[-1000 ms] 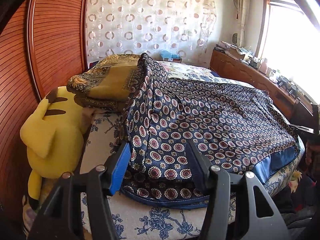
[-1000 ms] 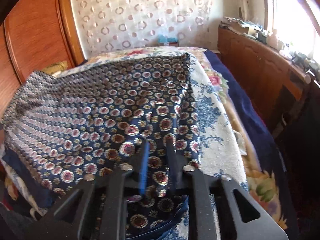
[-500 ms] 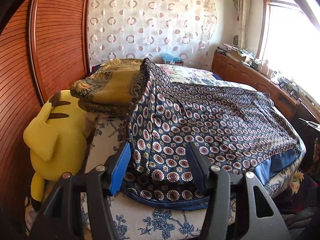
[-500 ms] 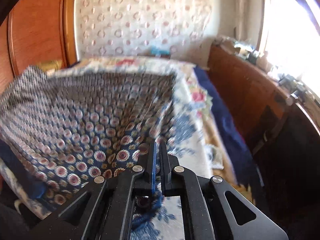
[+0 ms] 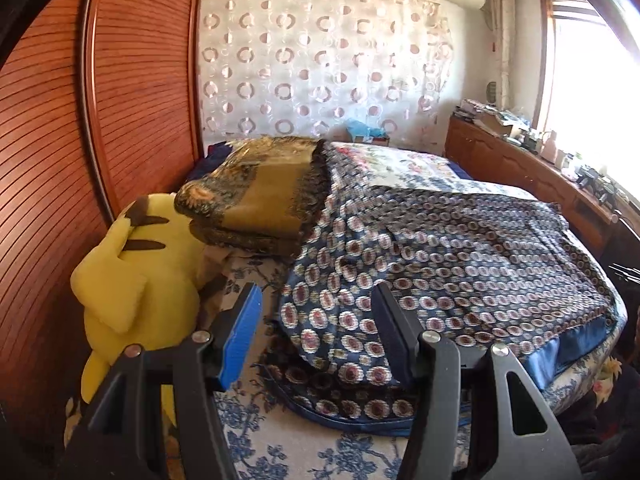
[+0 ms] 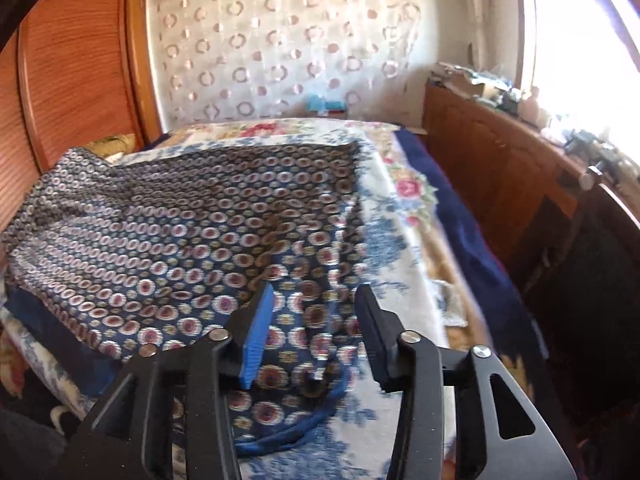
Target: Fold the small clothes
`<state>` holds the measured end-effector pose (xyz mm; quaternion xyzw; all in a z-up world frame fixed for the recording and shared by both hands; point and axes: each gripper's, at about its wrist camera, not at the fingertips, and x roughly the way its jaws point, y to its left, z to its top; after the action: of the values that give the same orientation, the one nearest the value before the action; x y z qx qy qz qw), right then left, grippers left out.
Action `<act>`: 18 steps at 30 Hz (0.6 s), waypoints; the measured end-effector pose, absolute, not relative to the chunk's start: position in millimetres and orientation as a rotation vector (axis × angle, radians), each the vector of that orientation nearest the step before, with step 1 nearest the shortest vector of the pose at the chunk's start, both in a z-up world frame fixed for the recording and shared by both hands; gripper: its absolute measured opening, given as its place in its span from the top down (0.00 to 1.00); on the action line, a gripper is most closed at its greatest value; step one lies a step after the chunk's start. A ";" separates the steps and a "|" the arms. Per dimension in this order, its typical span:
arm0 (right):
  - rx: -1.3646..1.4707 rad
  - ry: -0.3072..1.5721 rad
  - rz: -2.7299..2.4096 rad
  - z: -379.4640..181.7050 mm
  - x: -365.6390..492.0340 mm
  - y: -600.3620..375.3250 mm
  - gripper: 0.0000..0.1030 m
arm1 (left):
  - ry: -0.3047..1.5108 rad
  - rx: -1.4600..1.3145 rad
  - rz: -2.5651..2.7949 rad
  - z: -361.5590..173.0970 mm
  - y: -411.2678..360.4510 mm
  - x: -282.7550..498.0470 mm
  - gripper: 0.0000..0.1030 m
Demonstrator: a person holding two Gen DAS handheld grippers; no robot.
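Note:
A navy garment with a red and white medallion print (image 5: pixel 440 264) lies spread over the bed, its blue lining showing along the near hem. My left gripper (image 5: pixel 316 312) is open, just above and short of the garment's near left corner. In the right wrist view the same garment (image 6: pixel 180 240) lies flat, with its near right corner under my right gripper (image 6: pixel 314 308), which is open and holds nothing.
A yellow plush toy (image 5: pixel 132 288) leans on the wooden wardrobe (image 5: pixel 60 140) at the left. A folded olive and gold blanket (image 5: pixel 264 196) lies behind the garment. A wooden cabinet (image 6: pixel 500 168) with clutter runs along the right, below the window.
My right gripper was shut on the garment's corner half a second ago; now it is open and the cloth has dropped flat. My left gripper stayed open and drew back a little.

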<state>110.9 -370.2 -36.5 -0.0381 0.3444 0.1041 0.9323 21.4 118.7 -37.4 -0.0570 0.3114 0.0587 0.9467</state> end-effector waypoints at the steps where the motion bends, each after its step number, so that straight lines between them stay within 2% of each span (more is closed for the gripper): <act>1: -0.080 0.710 0.222 -37.6 112.0 -366.4 0.53 | 0.645 -0.120 0.127 -40.4 119.8 23.4 0.46; 7: -0.084 0.733 0.279 -42.2 112.8 -346.7 0.50 | 0.720 -0.153 0.142 -65.4 127.7 32.7 0.46; 18: -0.106 0.773 0.379 -51.3 111.9 -302.9 0.48 | 0.762 -0.160 0.145 -80.0 131.0 34.3 0.46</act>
<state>111.9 -302.9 -51.3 -0.0513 0.3745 0.1834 0.9075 34.3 131.0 -80.0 -0.0779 0.3710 0.0707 0.9227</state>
